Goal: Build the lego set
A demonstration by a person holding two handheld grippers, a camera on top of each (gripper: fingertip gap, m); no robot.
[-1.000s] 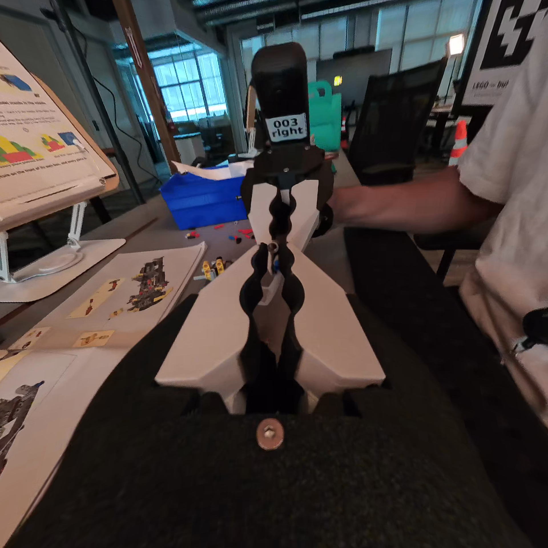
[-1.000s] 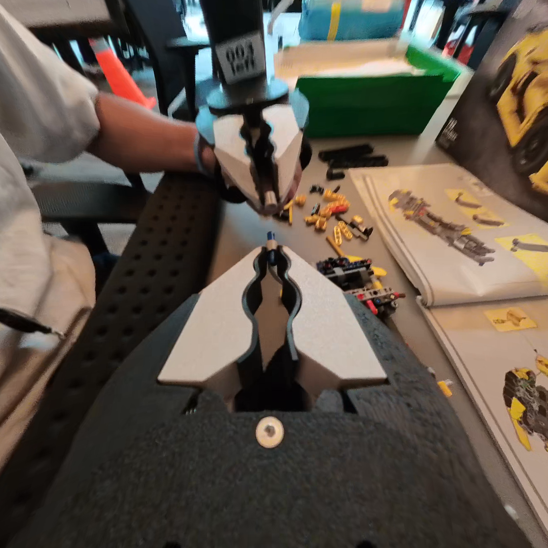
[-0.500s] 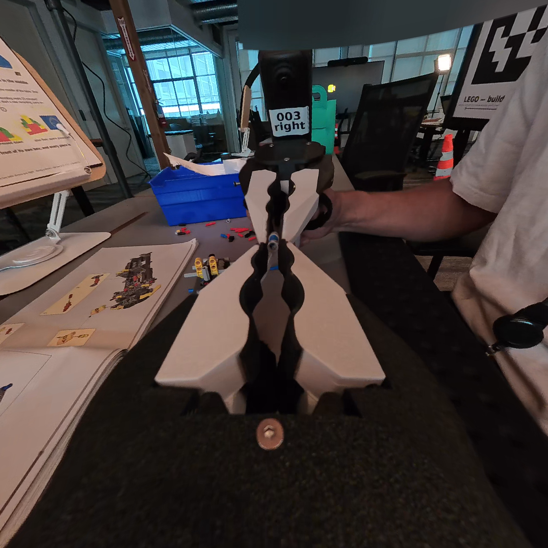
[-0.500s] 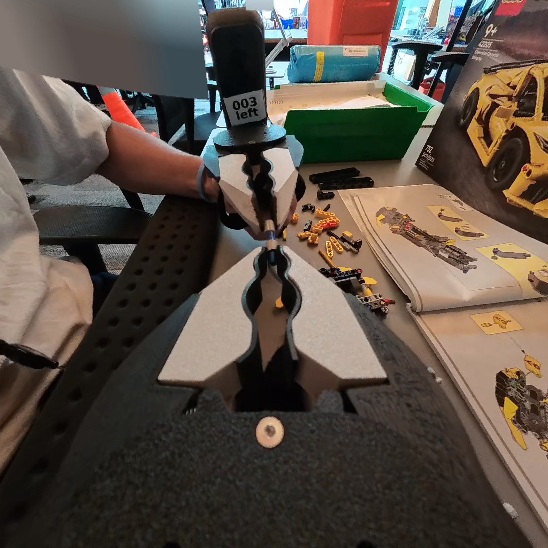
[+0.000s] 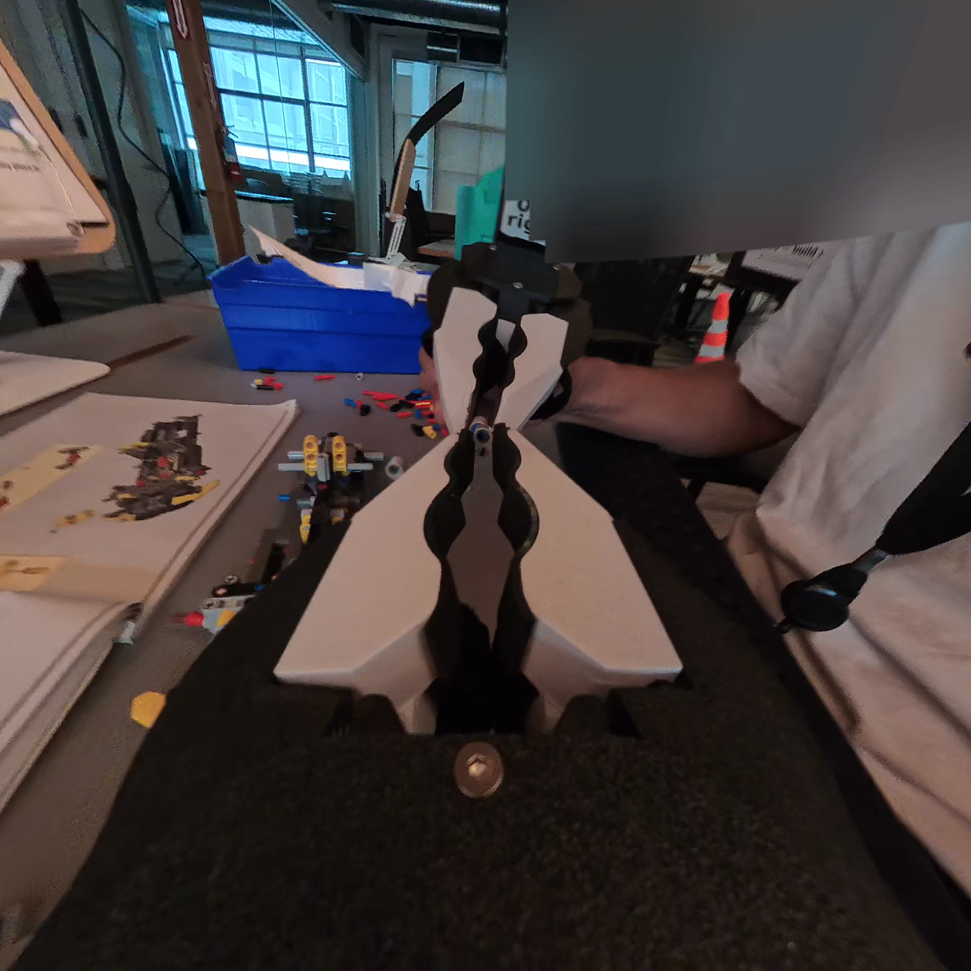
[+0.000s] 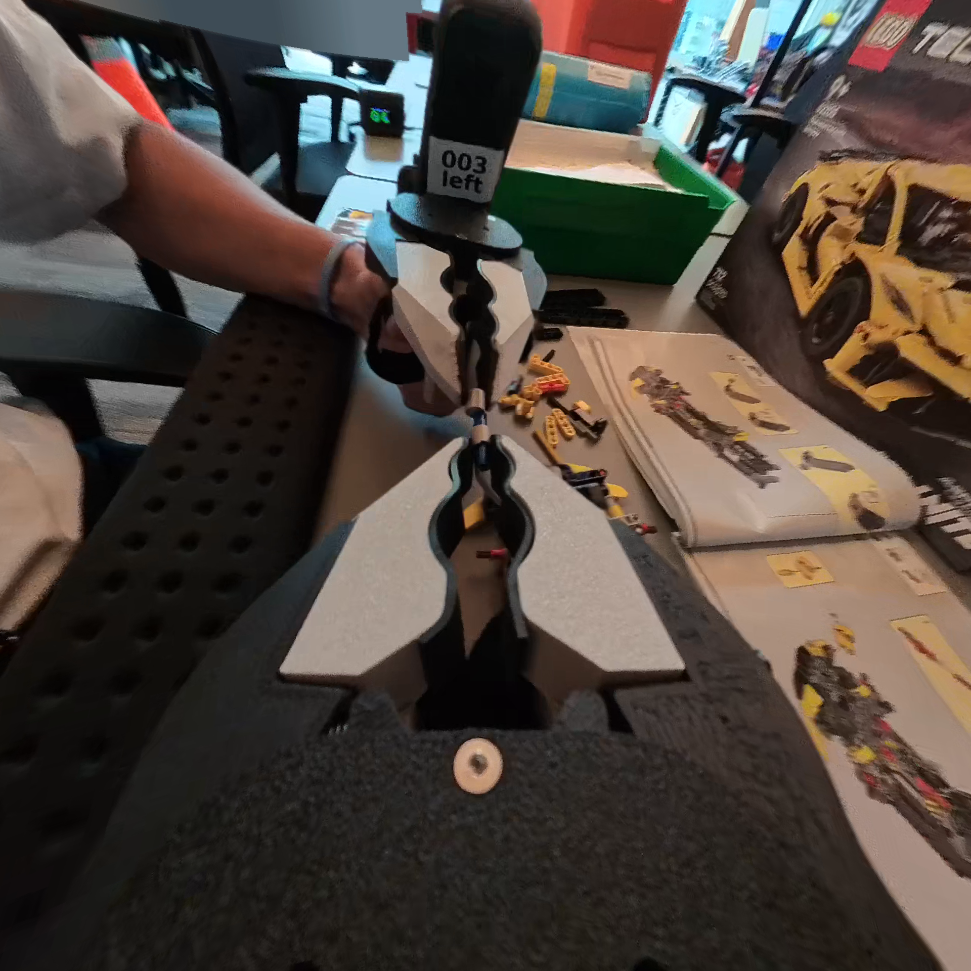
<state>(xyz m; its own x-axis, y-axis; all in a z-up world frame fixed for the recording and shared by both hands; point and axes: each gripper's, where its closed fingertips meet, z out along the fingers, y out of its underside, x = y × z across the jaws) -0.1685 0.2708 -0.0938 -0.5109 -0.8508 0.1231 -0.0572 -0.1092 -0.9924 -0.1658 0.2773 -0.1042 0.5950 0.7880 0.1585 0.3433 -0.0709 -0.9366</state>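
Right wrist view: two hand-held grippers meet tip to tip above a grey table (image 6: pixel 651 315), joined by one slender Lego piece. The right gripper (image 6: pixel 481 446), at 6 o'clock, is clenched on the near end of a small grey-and-blue axle-pin assembly (image 6: pixel 478 420); the left gripper (image 6: pixel 475 399), at 12 o'clock, pinches the grey far end of it. A person's hand (image 6: pixel 368 299) grips the left tool's handle.

At 1 o'clock from the tips lies a scatter of loose yellow and black Lego pieces (image 6: pixel 546 394); a partly built model (image 6: pixel 594 483) sits just beside the right gripper at 3 o'clock. Open instruction booklets (image 6: pixel 735 446) spread at 3 o'clock, with the set's box (image 6: pixel 867 262), showing a yellow car, standing behind them and a green bin (image 6: pixel 604 226) at 1 o'clock.

In the left wrist view the left gripper (image 5: pixel 481 436) and the right gripper (image 5: pixel 486 415) again touch around the pin, with a blue bin (image 5: pixel 315 326) at 10 o'clock and small red and blue pieces (image 5: pixel 389 399) before it.
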